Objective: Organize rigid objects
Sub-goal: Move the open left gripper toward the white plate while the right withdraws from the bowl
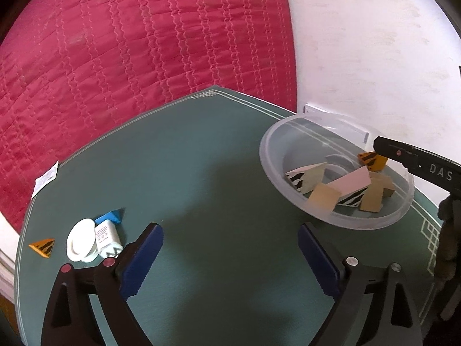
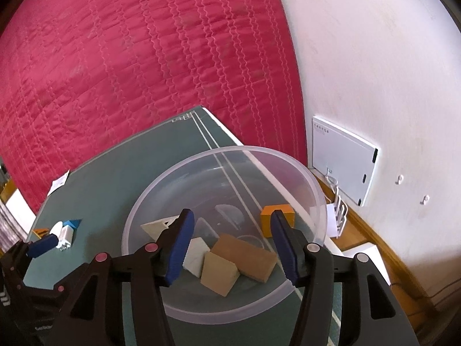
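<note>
Now the orange block (image 2: 276, 219) falls just beyond the released right claw (image 2: 230, 245), inside the bowl (image 2: 317, 190).

You have one clear bowl (image 1: 268, 155), one white charger (image 1: 107, 238), one white lid (image 1: 80, 240) and one blue wedge (image 1: 111, 216).

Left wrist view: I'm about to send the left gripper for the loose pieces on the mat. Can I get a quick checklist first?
1. Left gripper open and empty: ok.
2. Right gripper open over the clear bowl, nothing between its pads: ok.
3. Orange block inside the bowl: ok. Clear of the right gripper's finger: cannot tell.
4. Green mat bare between the left gripper and the pieces: ok.
5. Everything sorted: not ok. The orange triangle, white disc, white charger and blue wedge remain on the mat.
</note>
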### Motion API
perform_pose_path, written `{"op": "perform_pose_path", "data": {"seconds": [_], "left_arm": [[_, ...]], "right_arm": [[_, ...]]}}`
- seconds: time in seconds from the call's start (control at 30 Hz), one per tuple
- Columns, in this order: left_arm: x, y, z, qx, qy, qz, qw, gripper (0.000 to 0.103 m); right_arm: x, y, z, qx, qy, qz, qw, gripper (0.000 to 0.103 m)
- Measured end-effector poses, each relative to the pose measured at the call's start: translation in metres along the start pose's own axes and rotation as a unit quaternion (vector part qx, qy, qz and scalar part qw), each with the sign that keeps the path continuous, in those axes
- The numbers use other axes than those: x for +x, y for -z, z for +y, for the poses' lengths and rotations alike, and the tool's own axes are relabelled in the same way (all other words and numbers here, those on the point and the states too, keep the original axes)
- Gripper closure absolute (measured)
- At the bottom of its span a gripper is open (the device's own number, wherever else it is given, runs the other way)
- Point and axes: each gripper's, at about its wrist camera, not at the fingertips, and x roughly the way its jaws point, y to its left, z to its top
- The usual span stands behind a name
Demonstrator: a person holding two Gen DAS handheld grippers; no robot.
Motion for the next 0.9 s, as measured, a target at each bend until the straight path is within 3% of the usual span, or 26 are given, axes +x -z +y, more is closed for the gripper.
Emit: {"op": "perform_pose_path", "data": {"seconds": [0.13,0.5,0.9], "left_arm": [[-0.003,0.003,0.011,-0.013,-0.004,-0.001,0.9999,0.006],[-0.009,0.017,0.052,-0.061,-0.025,0.002,0.9978,0.004],[-0.016,0.045,0.123,-0.124,-0.096,0.018,0.9874,0.004]], "right_arm": [[-0.004,0.004,0.012,-0.02,0.001,-0.009,1.0,0.04],[-0.009,0.017,0.047,-0.075,-0.017,-0.004,0.997,0.038],[-0.018,0.032,0.086,-0.13,-0.051,0.004,0.99,0.037]]}}
